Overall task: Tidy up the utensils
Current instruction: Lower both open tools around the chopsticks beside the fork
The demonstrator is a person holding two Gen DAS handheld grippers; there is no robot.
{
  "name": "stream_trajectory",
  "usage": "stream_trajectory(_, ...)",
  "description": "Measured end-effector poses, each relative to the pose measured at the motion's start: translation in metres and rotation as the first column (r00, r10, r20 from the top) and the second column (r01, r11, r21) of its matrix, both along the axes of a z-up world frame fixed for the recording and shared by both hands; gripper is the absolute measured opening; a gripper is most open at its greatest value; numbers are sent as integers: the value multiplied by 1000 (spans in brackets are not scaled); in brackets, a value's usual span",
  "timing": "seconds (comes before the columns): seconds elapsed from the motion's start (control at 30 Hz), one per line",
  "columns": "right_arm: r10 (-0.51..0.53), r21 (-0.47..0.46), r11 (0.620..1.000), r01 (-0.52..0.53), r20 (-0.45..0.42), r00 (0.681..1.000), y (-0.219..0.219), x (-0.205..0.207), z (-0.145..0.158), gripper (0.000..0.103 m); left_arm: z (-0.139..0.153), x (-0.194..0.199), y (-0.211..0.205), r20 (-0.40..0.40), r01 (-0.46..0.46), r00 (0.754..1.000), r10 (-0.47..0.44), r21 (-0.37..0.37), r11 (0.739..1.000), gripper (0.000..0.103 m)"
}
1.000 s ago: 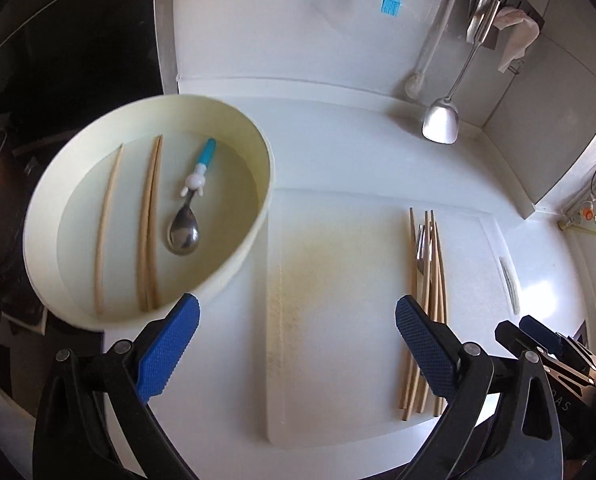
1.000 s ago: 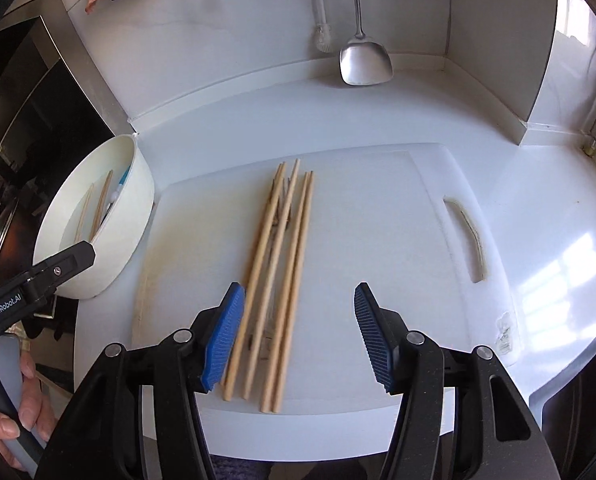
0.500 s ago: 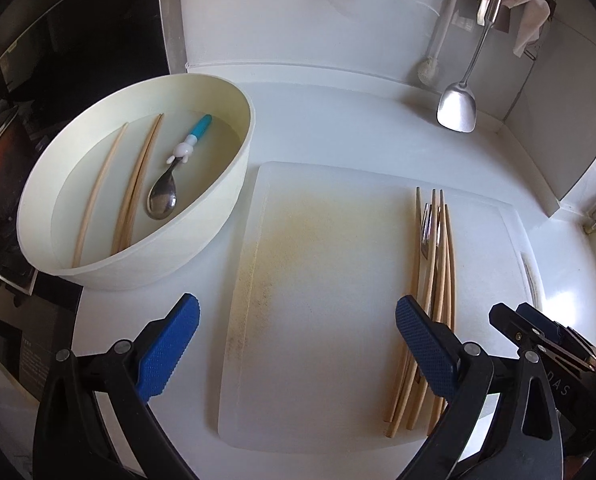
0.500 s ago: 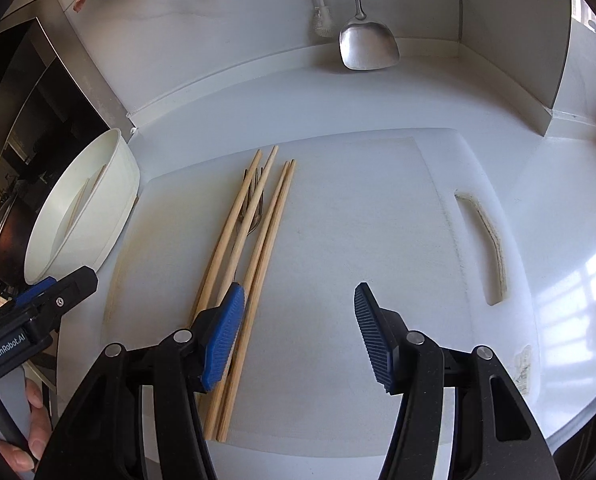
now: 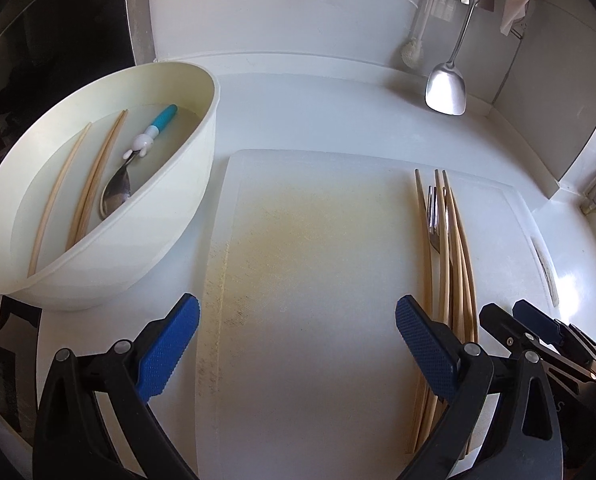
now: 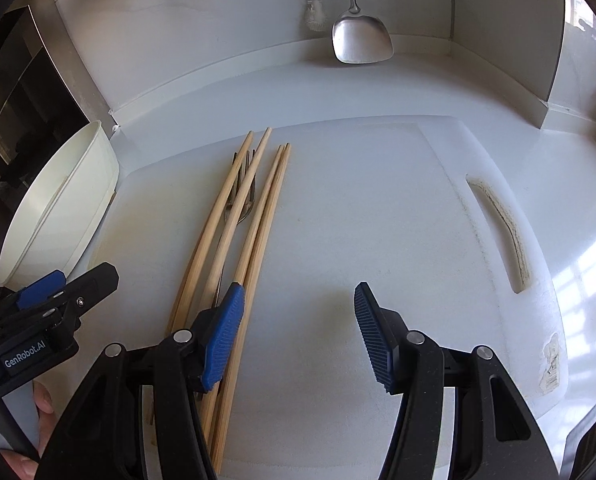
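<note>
Both grippers hang open over the cutting board (image 6: 377, 208), holding nothing: left gripper (image 5: 298, 344), right gripper (image 6: 298, 332). Chopsticks (image 6: 258, 216) lie by the right one's left finger

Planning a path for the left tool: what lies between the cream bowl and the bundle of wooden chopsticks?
Only bare, yellow-stained white cutting board lies between the cream bowl and the wooden chopsticks, clearest in the left wrist view.
</note>
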State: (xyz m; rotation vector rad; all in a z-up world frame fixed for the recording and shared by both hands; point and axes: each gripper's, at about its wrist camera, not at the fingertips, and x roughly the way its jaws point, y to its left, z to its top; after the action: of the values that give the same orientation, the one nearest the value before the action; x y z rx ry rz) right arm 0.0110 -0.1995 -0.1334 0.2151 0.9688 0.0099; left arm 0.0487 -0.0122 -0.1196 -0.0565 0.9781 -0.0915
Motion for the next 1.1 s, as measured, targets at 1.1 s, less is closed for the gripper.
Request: stream_trajectory(1.1, -35, -120, 992, 36, 9, 999, -11, -5, -5, 55, -19, 5, -40, -13, 78, 997, -78, 4, 997, 97)
